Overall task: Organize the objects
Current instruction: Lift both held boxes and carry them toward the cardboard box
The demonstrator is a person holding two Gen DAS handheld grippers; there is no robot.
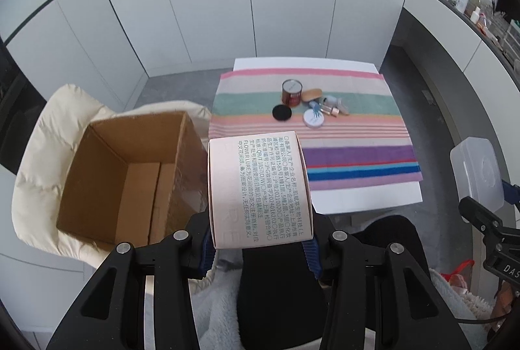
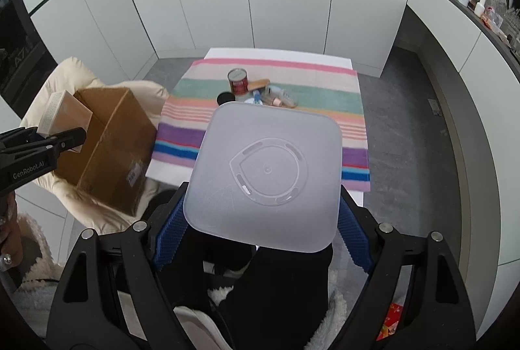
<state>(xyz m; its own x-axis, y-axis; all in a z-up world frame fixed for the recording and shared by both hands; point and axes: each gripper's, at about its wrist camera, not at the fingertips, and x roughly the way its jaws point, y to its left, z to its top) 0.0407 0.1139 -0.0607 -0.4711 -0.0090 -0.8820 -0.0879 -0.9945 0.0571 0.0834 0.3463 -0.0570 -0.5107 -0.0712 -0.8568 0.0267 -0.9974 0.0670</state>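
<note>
The left claw is clamped on a pale pink carton printed with Chinese text, its blue pads pressing the carton's two sides. The carton hangs just right of an open cardboard box, which sits on a cream padded coat beside the tabletop. The box is empty inside, its flaps out of the way.

The right claw grips a frosted square plastic container across its width — held bottom-up toward the camera (a moulded ring shows on it).

Farther off, a striped towel covers most of the tabletop; its near half lies bare. Clustered toward the far edge are a red tin, a black round compact, a white round compact and a few small bottles — too small to tell apart.
</note>
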